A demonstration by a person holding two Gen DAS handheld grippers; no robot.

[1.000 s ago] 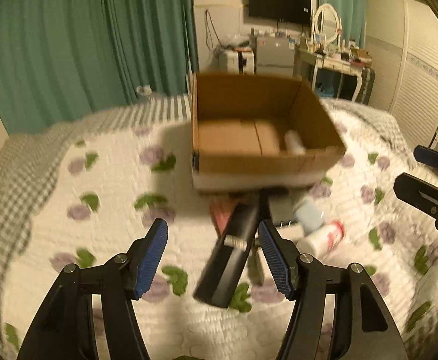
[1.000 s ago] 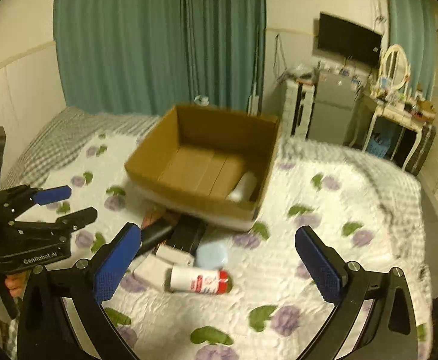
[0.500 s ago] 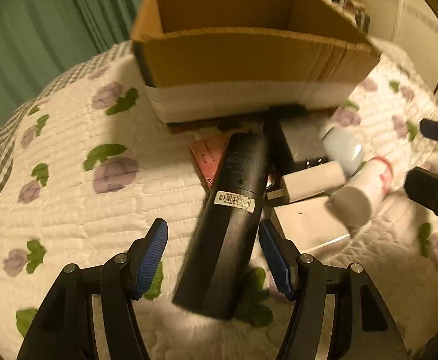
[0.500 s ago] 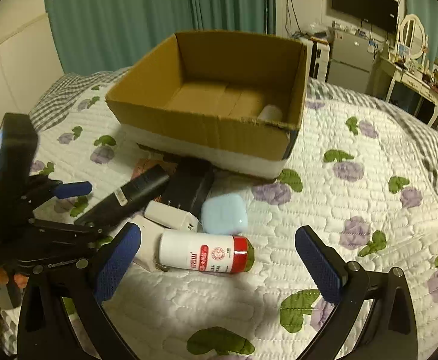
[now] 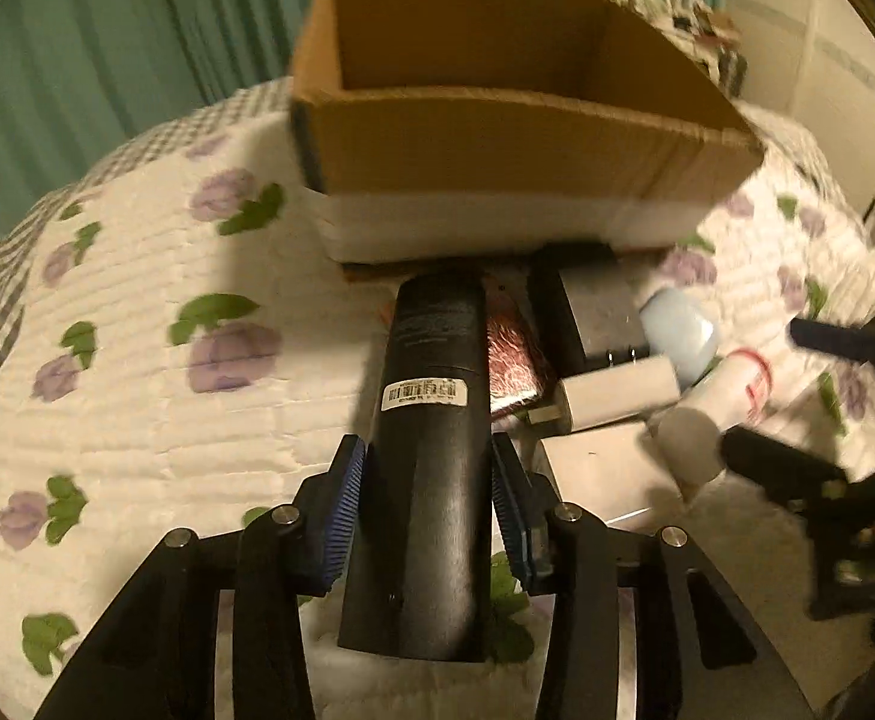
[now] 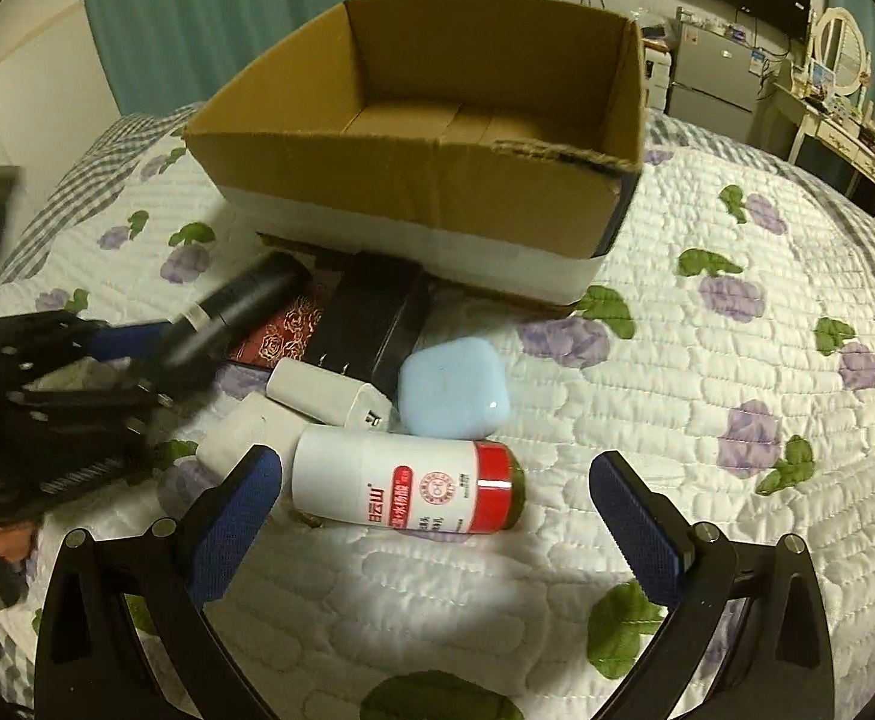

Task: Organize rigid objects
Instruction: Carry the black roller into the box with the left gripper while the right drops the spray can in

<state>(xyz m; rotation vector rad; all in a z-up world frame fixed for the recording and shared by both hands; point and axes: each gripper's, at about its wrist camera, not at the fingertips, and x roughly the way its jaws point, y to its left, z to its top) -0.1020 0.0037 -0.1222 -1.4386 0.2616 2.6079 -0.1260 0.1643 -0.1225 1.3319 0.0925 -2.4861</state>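
Note:
A long black cylinder (image 5: 428,456) with a barcode label lies on the quilt, pointing at the open cardboard box (image 5: 497,126). My left gripper (image 5: 428,510) is shut on its sides. In the right wrist view the cylinder (image 6: 239,306) and left gripper (image 6: 131,348) sit at the left. My right gripper (image 6: 437,516) is open, just in front of a white bottle with a red band (image 6: 407,480), not touching it. A light blue case (image 6: 452,390), white charger (image 6: 326,390), black box (image 6: 377,318) and red patterned box (image 6: 284,330) lie in front of the cardboard box (image 6: 437,180).
The items lie on a white quilted bedspread with purple flowers (image 6: 737,360). Green curtains (image 6: 227,12) hang behind the bed. A fridge and a dressing table (image 6: 827,102) stand at the far right. A flat white box (image 5: 605,474) lies right of the cylinder.
My left gripper moved forward over the black cylinder and closed on it. My right gripper came down and nearer to the white bottle, still open.

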